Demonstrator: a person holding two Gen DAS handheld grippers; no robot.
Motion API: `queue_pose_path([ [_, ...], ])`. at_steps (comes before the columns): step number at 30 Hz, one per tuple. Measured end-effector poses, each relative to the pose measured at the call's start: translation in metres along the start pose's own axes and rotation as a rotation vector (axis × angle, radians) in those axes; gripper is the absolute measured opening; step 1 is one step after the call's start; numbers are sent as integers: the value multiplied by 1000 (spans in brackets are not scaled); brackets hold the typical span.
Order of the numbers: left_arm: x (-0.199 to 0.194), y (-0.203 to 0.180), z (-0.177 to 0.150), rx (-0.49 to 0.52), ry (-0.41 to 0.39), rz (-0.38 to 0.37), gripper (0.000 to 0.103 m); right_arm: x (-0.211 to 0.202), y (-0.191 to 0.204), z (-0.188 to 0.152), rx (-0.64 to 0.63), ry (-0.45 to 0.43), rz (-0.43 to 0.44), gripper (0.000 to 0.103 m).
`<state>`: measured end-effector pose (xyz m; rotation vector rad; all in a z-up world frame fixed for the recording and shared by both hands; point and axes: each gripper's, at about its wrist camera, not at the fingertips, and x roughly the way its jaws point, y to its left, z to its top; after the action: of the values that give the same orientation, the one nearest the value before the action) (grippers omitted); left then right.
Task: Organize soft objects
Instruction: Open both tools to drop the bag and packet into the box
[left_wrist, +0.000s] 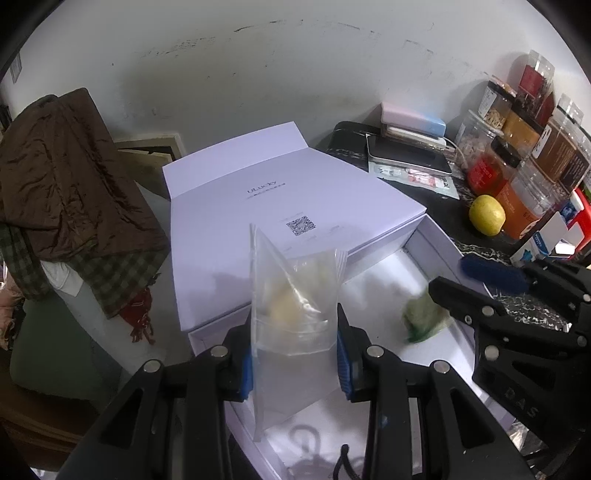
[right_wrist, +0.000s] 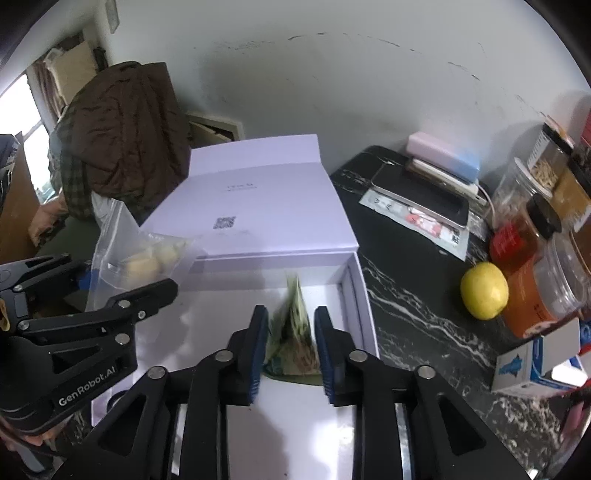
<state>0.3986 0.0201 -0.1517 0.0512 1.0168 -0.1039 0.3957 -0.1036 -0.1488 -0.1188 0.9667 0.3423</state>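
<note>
A clear zip bag (left_wrist: 291, 314) with pale yellow soft pieces stands upright between the blue pads of my left gripper (left_wrist: 295, 363), which is shut on it just above the open white box (left_wrist: 436, 236). In the right wrist view the same bag (right_wrist: 144, 254) and left gripper (right_wrist: 129, 275) appear at the left. My right gripper (right_wrist: 291, 347) is down inside the box (right_wrist: 364, 295). A small green bag (right_wrist: 295, 332) stands between its pads, blurred, its bottom on the box floor; the jaws look slightly apart. The left wrist view shows that green bag (left_wrist: 424, 317) beside the right gripper (left_wrist: 448, 275).
The box lid (left_wrist: 288, 192) lies folded back behind the tray. On the black marble counter (right_wrist: 417, 306) to the right are a lemon (right_wrist: 484, 291), several jars (left_wrist: 535, 177), a stack of devices (left_wrist: 410, 155) and a small carton (right_wrist: 532, 365). A brown jacket (left_wrist: 62, 173) is heaped at the left.
</note>
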Motion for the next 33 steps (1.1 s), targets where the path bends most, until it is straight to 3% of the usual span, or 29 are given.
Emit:
queue_pose_path([
  [2, 0, 0, 0, 6, 7, 16, 37, -2, -1, 0, -2, 1, -24, 51],
  [4, 1, 0, 1, -4, 33, 22, 48, -5, -2, 0, -2, -5, -38, 52],
  [6, -1, 1, 2, -18, 34, 13, 78, -9, -3, 1, -2, -4, -43, 52],
  [18, -64, -6, 25, -9, -60, 17, 78, -60, -16, 16, 26, -65, -64, 54],
  [33, -201, -22, 44, -11, -246, 41, 78, -192, -3, 39, -9, -257, -76, 54],
])
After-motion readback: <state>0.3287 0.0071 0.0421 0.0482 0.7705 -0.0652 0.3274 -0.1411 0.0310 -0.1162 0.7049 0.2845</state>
